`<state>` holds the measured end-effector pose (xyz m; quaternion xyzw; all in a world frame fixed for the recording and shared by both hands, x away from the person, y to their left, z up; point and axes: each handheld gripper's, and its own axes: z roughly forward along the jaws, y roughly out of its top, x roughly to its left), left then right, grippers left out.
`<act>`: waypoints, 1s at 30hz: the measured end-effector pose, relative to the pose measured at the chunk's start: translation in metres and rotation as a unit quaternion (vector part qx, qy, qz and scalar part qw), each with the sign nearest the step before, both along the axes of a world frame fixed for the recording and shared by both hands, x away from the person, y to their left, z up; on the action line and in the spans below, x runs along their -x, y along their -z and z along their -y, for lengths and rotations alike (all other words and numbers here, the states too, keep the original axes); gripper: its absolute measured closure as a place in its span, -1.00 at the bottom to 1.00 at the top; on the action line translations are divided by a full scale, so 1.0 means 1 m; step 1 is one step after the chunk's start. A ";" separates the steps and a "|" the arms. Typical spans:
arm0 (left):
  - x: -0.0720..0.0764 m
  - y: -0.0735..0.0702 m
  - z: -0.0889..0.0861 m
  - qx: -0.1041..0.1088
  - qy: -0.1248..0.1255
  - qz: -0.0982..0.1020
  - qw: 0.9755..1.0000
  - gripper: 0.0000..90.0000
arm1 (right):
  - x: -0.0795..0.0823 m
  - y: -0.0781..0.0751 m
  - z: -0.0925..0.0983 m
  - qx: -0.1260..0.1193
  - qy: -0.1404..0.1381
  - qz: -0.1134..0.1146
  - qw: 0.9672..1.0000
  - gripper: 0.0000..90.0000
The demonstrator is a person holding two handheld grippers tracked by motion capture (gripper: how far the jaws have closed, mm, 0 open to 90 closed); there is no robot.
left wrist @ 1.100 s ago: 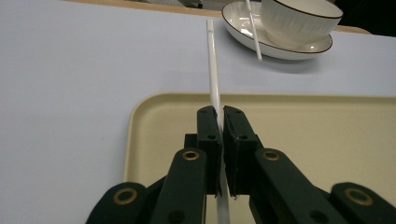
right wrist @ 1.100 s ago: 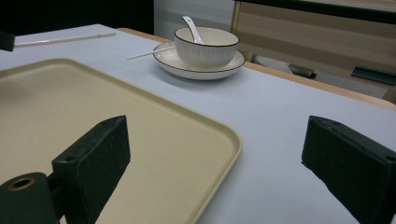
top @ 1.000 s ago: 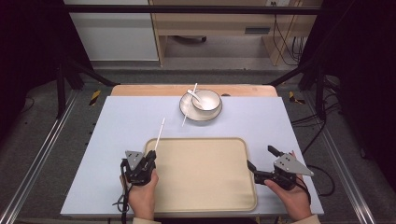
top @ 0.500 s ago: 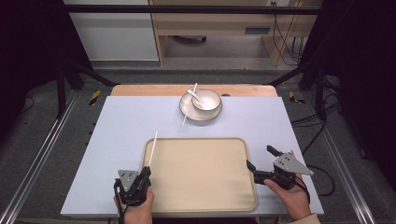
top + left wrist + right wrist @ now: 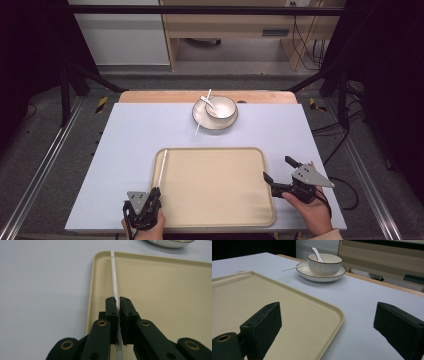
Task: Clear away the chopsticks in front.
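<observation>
high view
tabletop (image 5: 140, 135): pale blue-grey sheet, wood edge along the far side
tray (image 5: 220, 200): beige, rounded corners, near middle of tabletop, flat
chopstick (image 5: 162, 166): white, thin, lies along the tray's left rim, far tip close to the far-left corner
left tongs (image 5: 154, 196): at the tray's near-left corner, clenched on the near end of the chopstick, hand under them at the bottom edge
right tongs (image 5: 280, 173): just off the tray's right edge, jaws spread, nothing between them, grey three-cornered plate on top
right hand (image 5: 312, 212): wraps the handle, near-right of tabletop
plate (image 5: 201, 116): white with dark rim, far middle of tabletop, well apart from tray
bowl (image 5: 221, 107): white, dark rim, sits on the plate
spoon (image 5: 207, 100): white, in the bowl, handle sticks out to the far left
second chopstick (image 5: 202, 114): white, rests across the plate's left side, near tip past the rim over the tabletop

left gripper view
left tongs (image 5: 118, 305): both black jaws pressed on the chopstick (image 5: 114, 280), almost no gap
chopstick run: from the jaws straight away along the tray (image 5: 162, 295) rim to its far-left corner
tabletop (image 5: 42, 287): bare to the left
plate (image 5: 167, 243): sliver at top edge

right gripper view
right tongs (image 5: 327, 332): released, wide apart, grasping nothing; one jaw over the tray (image 5: 294, 315), other over tabletop (image 5: 359, 305)
bowl (image 5: 324, 263): on plate (image 5: 337, 273), spoon (image 5: 317, 253) handle up out of it
second chopstick (image 5: 293, 267): leans off the plate's left rim
</observation>
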<state>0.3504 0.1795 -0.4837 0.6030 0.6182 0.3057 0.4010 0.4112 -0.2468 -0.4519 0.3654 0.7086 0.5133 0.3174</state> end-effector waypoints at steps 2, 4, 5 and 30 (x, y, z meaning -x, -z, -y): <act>0.000 0.001 0.000 -0.001 -0.003 -0.003 1.000 0.89 | 0.000 0.000 0.000 0.000 0.000 0.000 1.000 -0.82; 0.000 0.002 0.000 -0.001 -0.006 -0.005 1.000 0.89 | 0.000 0.000 0.000 0.001 -0.001 -0.001 1.000 -0.82; 0.000 0.003 -0.001 0.001 -0.007 -0.007 1.000 0.89 | 0.000 0.000 0.000 0.001 -0.001 0.000 1.000 -0.82; -0.003 0.010 -0.002 0.010 -0.008 -0.024 1.000 0.88 | 0.000 0.001 -0.002 0.002 -0.005 -0.004 1.000 -0.82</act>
